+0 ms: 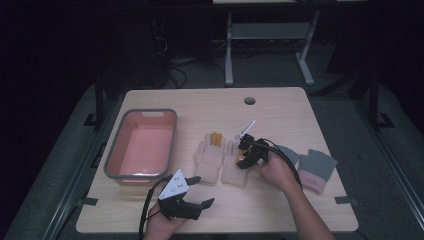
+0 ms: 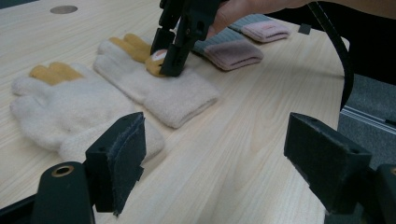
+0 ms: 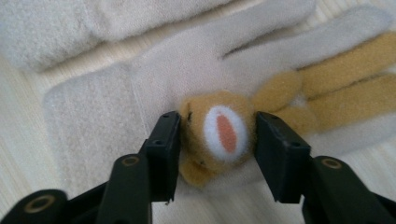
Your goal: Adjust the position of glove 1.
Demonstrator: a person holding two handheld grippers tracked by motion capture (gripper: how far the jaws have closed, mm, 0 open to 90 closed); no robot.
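The right gripper [image 3: 217,140] jaws pinch the brown patch on the cream glove [image 1: 236,165] mid-surface, the left gripper [image 1: 195,192] jaws stand spread near the front edge, and the pink bin [image 1: 113,167] holds 0 gloves.

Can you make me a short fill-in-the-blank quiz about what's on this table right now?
1. The right gripper has its jaws around a tan animal face on a ____ glove.
2. The left gripper has ____ between its jaws.
3. The pink bin stands at the table's ____ side in the high view.
4. Grey gloves have ____ cuffs.

Missing words: cream; nothing; left; pink
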